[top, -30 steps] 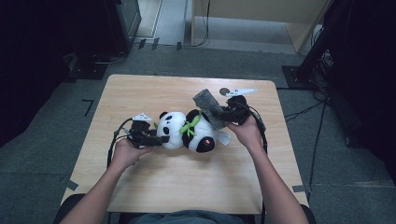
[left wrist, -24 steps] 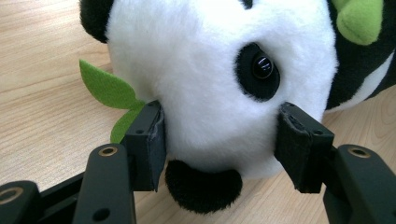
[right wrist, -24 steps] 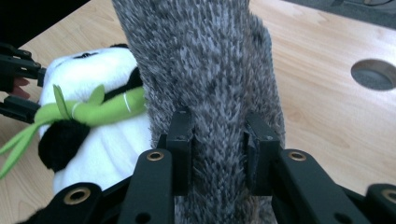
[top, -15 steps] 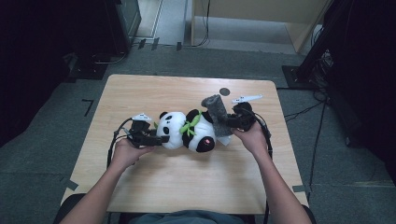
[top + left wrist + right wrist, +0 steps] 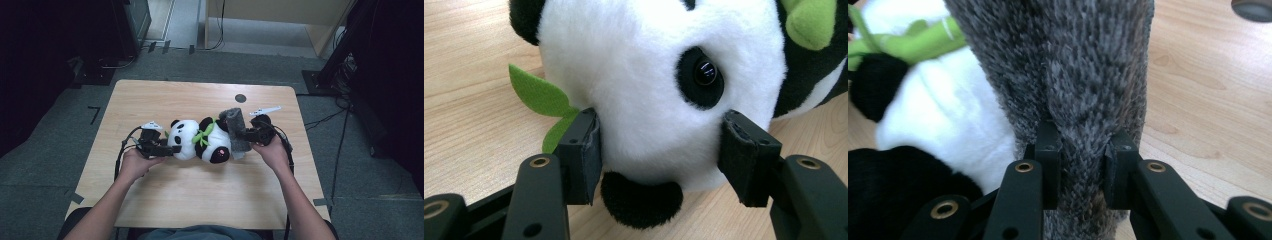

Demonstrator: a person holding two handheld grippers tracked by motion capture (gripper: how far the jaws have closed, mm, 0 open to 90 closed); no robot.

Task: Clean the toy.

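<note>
Left hand-held gripper point(image 5: 659, 150) clamped on panda's head point(image 5: 654, 80), right hand-held gripper point(image 5: 1080, 172) pinching grey fuzzy cloth point(image 5: 1073, 70).

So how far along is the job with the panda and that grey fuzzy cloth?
Done: the left hand-held gripper clamps the plush panda's head, pinning it to the table. In hand: the right hand-held gripper, its jaws just closing, pinches the grey fuzzy cloth against the panda's body. Left: the cloth stands bunched beside the toy, not spread or wrapped, so that likely remains.

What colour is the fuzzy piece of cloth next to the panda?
Dark grey, flecked lighter. The fuzzy cloth shows best in the right gripper view.
</note>
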